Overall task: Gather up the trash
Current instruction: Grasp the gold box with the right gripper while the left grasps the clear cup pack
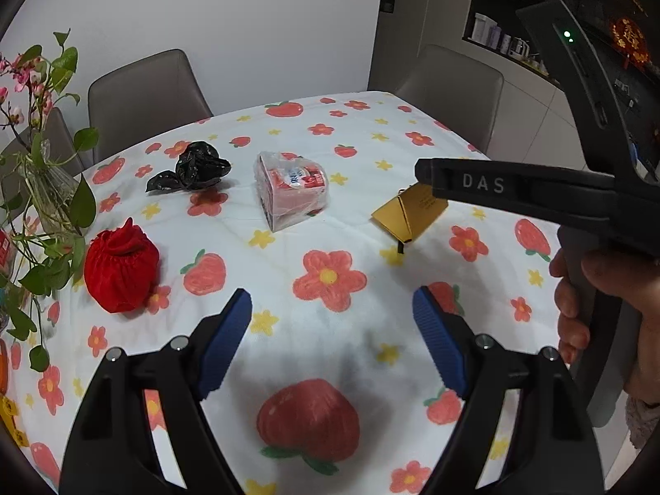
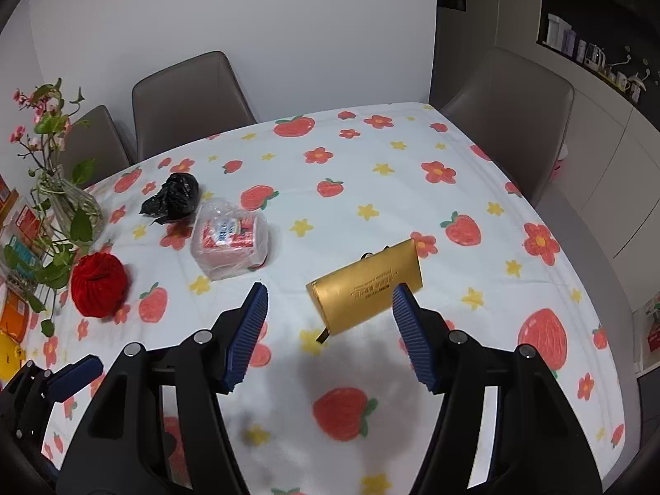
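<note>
The surface (image 2: 412, 156) has a white cloth covered in strawberries and little red and yellow flowers. Over on the left edge there's a glass vase (image 2: 70, 206) with leafy green stems and pink blossoms. Grey-brown chairs are pushed in along the far side: one (image 2: 185, 99) against the white wall, another (image 2: 507, 119) at the right corner. Further right, a shelf (image 2: 594, 57) holds jars and mugs.

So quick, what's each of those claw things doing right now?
Left gripper: open, holding nothing.
Right gripper: open and empty, gold packet just ahead of it.
</note>
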